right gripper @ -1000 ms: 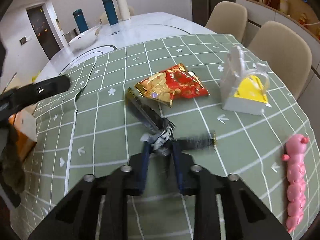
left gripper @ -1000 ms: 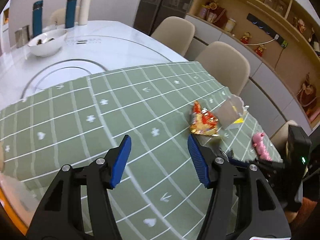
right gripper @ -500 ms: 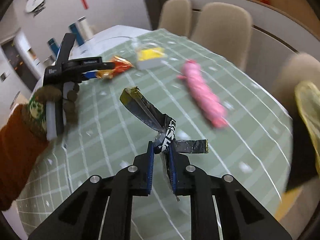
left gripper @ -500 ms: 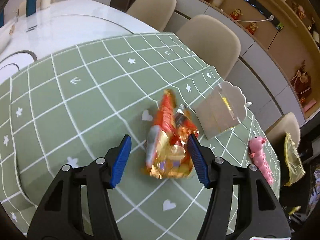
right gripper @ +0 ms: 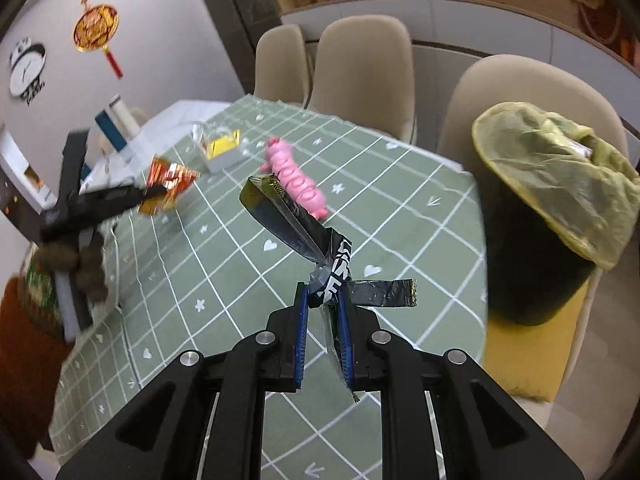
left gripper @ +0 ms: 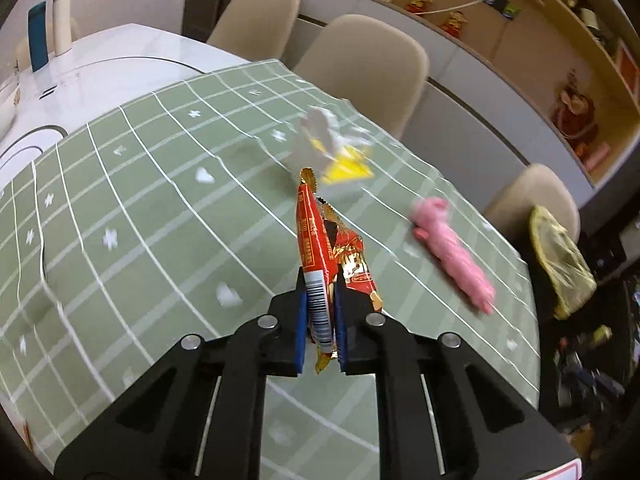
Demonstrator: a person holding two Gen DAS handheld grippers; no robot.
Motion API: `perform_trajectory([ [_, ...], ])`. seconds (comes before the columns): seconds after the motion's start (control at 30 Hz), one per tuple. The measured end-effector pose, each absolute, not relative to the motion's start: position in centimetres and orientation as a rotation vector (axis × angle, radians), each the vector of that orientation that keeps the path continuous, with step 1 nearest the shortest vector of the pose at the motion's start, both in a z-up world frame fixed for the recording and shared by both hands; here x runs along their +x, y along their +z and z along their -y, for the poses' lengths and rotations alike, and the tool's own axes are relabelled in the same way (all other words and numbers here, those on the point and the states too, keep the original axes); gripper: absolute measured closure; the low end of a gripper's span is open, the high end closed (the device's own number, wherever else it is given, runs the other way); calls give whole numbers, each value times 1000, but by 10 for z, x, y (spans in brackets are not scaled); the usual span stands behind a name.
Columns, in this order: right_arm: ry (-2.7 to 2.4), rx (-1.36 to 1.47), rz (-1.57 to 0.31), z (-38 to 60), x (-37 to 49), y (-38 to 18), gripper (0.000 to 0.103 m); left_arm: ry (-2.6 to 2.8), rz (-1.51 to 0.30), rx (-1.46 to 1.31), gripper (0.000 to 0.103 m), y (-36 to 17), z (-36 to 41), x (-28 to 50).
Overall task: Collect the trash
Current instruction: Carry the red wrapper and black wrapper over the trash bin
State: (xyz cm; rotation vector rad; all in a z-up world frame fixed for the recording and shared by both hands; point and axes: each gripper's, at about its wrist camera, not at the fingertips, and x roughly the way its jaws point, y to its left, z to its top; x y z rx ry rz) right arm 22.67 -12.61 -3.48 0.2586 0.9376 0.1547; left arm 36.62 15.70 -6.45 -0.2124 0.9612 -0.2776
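Note:
My left gripper [left gripper: 320, 300] is shut on a red and gold snack wrapper [left gripper: 320, 252] and holds it above the green checked tablecloth [left gripper: 140, 208]. In the right wrist view the left gripper [right gripper: 154, 192] and its wrapper [right gripper: 168, 180] show at the left. My right gripper [right gripper: 323, 300] is shut on a crumpled black wrapper [right gripper: 304, 236] held above the cloth [right gripper: 224, 264]. A black bin with a yellow-green bag liner [right gripper: 560, 184] stands on a chair at the right, off the table edge; it also shows in the left wrist view [left gripper: 560, 256].
A pink caterpillar toy [left gripper: 452, 252] [right gripper: 296, 176] and a clear box with a yellow base [left gripper: 340, 152] [right gripper: 220, 148] lie on the cloth. Beige chairs [right gripper: 360, 64] line the far side. Bottles [left gripper: 48, 28] stand on the white table beyond.
My left gripper has shut on the red and gold wrapper and lifted it. My right gripper has carried the black wrapper to the right, closer to the lined bin.

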Motion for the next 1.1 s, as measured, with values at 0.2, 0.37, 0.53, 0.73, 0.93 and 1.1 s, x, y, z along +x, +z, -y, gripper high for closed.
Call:
perform_trajectory([
  [0.2,138,293,-872,149,197,-7,88,-346,-955,-219,92,-30,-130,313],
  [0.37,125,270,-818,166,169,20,88,-433,-910,-210,92,3,-94,271],
  [0.53,100,233,-762,189,144,49,88,-504,-860,-207,92,32,-61,244],
  [0.73,87,233,-714,223,130,66,88,-513,-820,-214,92,48,-33,227],
  [0.93,115,222,-675,255,135,67,88,-491,-799,-181,92,60,10,213],
  [1.1,124,241,-654,292,148,70,88,-514,-791,-129,92,73,56,220],
])
